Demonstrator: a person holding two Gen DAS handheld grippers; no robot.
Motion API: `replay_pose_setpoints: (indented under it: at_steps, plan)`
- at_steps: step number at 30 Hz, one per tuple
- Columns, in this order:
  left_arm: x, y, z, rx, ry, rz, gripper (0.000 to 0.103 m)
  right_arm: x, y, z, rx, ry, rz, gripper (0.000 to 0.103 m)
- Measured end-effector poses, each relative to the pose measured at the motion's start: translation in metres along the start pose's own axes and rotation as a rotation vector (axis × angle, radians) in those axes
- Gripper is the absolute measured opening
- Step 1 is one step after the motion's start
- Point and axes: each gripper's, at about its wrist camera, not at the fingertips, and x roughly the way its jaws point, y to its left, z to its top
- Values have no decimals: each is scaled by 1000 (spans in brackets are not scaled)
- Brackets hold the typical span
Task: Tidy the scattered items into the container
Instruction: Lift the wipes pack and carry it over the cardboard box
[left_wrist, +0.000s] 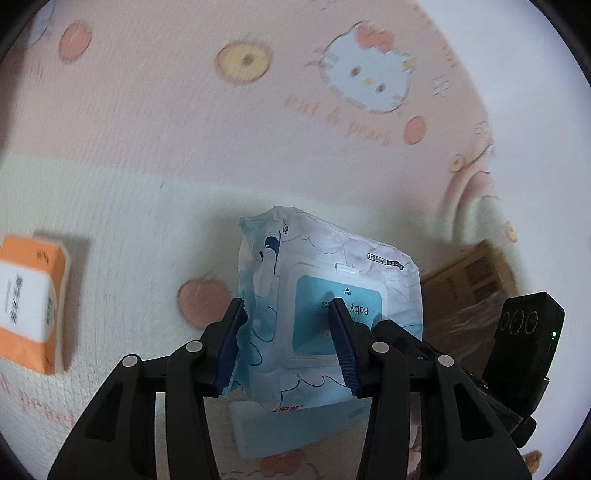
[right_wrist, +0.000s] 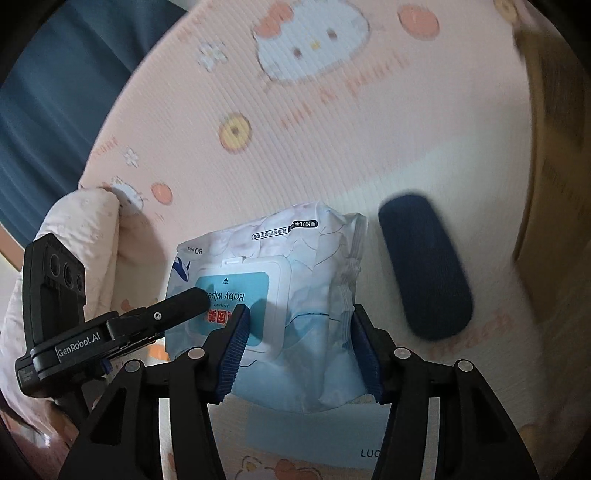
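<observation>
A white and light-blue pack of baby wipes (left_wrist: 332, 266) hangs above the pink mat, held at both ends. My left gripper (left_wrist: 288, 317) is shut on its left end, blue pads pressing into the wrapper. My right gripper (right_wrist: 299, 325) is shut on the crinkled right end of the same pack (right_wrist: 288, 251). In the right wrist view a black finger of the left gripper (right_wrist: 177, 304) lies across the pack's label. The right gripper's black body (left_wrist: 524, 332) shows at the right edge of the left wrist view. A brown cardboard box (right_wrist: 554, 166) stands to the right.
An orange and white packet (left_wrist: 29, 299) lies on the mat at the left. A dark blue oblong case (right_wrist: 424, 266) lies right of the wipes, near the box. A pale blue flat box (right_wrist: 314, 432) sits under the pack. A pink folded blanket (right_wrist: 85, 229) lies at the left.
</observation>
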Motion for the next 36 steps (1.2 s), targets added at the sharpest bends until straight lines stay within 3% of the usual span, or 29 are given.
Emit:
replay_pose_setpoints:
  at_steps: [9, 14, 21, 27, 36]
  plan:
    - [-35, -62, 32, 147, -106, -87, 50, -71, 18, 42, -63, -138, -46, 53]
    - [-34, -97, 47, 189, -126, -140, 50, -95, 15, 65, -72, -156, -92, 53]
    - [-24, -152, 54, 271, -90, -203, 50, -139, -14, 82, -43, -168, -146, 53]
    - [-3, -199, 53, 314, -4, -259, 50, -174, -53, 91, 19, -162, -191, 53]
    - [34, -265, 42, 375, 107, -278, 50, -216, -111, 99, 111, -110, -233, 53]
